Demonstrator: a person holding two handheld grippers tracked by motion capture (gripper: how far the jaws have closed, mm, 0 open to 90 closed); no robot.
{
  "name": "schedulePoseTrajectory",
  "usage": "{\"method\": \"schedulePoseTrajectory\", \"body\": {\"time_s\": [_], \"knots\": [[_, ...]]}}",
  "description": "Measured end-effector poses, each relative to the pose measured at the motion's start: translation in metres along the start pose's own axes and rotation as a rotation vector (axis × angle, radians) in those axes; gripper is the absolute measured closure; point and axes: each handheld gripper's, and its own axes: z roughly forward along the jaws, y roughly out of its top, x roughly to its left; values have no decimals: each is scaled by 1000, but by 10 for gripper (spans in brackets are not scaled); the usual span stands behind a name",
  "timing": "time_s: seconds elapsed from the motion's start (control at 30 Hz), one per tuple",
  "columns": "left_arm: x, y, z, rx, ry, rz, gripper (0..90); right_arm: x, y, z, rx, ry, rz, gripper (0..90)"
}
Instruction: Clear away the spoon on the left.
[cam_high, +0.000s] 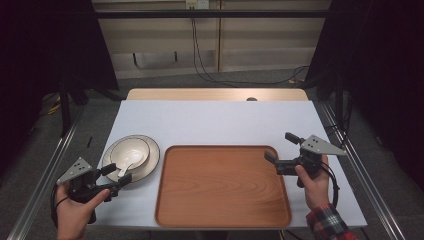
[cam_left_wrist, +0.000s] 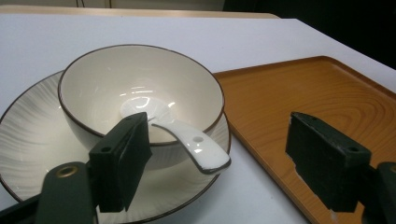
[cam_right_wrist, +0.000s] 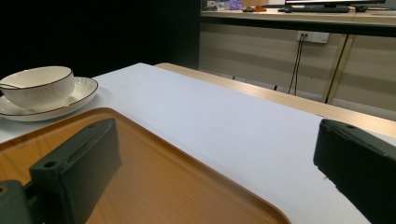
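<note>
A: Start with the biggest thing. What sits under your hands?

B: The white worktop (cam_high: 215, 120) runs across the scene, and on it, near you and a little right of centre, lies your wooden tray (cam_high: 222, 187).

A: And to the left of that tray?

B: Your ribbed plate (cam_high: 150, 160) sits just beside the tray's left edge, apart from it. The cream bowl (cam_high: 131, 150) with the dark rim stands upright on that plate.

A: Where is the spoon?

B: Your white ceramic spoon (cam_left_wrist: 194, 142) lies in the bowl. Its scoop rests on the bowl's floor, and its handle leans over the near rim and sticks out above the plate towards you.

A: How is your left hand-held gripper (cam_high: 116, 175) set?

B: You hold it at the near left, low over the near edge of the plate. Its jaws are spread, one in front of the bowl's near wall and the other over the tray's edge. The spoon handle sits in the gap between them, and neither pad presses on it.

A: And your right hand-held gripper (cam_high: 281, 147)?

B: You hold it at the right, by the tray's far right corner. Its jaws are spread wide with no object between them, one over the tray and one over the bare worktop.
</note>
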Motion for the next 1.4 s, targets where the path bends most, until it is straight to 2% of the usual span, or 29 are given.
{"method": "schedulePoseTrajectory", "body": {"time_s": [0.47,0.63,0.73,0.93,1.0,1.23,1.4], "knots": [[3,-2,-1,25,4,-9,348,0,0,0,1,-1,5,3],[4,-3,-2,31,25,-19,394,0,0,0,0,4,3,3],[5,-4,-2,38,14,-17,421,0,0,0,-1,0,4,3],[5,-4,-2,38,22,-20,478,0,0,-1,-2,-3,8,3],[7,-5,-1,39,15,-27,523,1,0,-1,-3,-4,12,3],[7,-5,0,38,21,-37,565,1,0,-1,-3,2,5,3],[8,-5,0,44,15,-29,592,1,0,-2,0,3,2,3]]}}
